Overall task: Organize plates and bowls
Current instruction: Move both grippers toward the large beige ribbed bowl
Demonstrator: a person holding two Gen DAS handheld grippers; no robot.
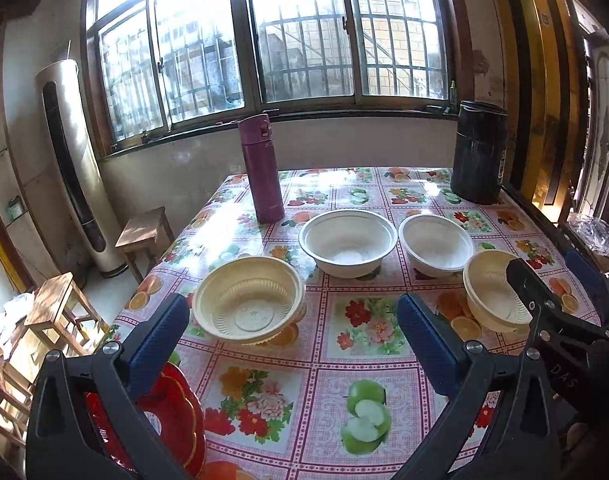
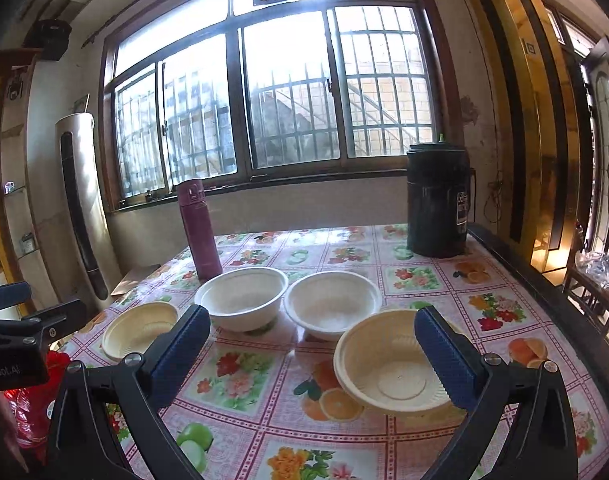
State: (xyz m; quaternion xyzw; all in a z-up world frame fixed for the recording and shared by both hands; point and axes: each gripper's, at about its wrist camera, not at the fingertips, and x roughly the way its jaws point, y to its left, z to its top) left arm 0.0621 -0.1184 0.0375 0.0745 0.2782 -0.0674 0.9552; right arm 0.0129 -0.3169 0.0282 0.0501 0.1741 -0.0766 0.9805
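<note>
Left gripper: held above the near left part of the table, angled down toward it, jaws spread wide with nothing between the blue pads. A red plate lies under its left finger at the table's near left corner. Just ahead stands a cream bowl, upright on the fruit-patterned cloth. Beyond it, mid-table, two white bowls sit side by side, apart from each other: the left white bowl and the right white bowl. A purple flask stands behind them on the left, a black canister at the far right.

Right gripper: held low over the near right part, tilted slightly downward, jaws likewise wide apart and empty. A second cream bowl rests on the table in front of it, partly hidden behind its right finger; contact cannot be determined.
</note>
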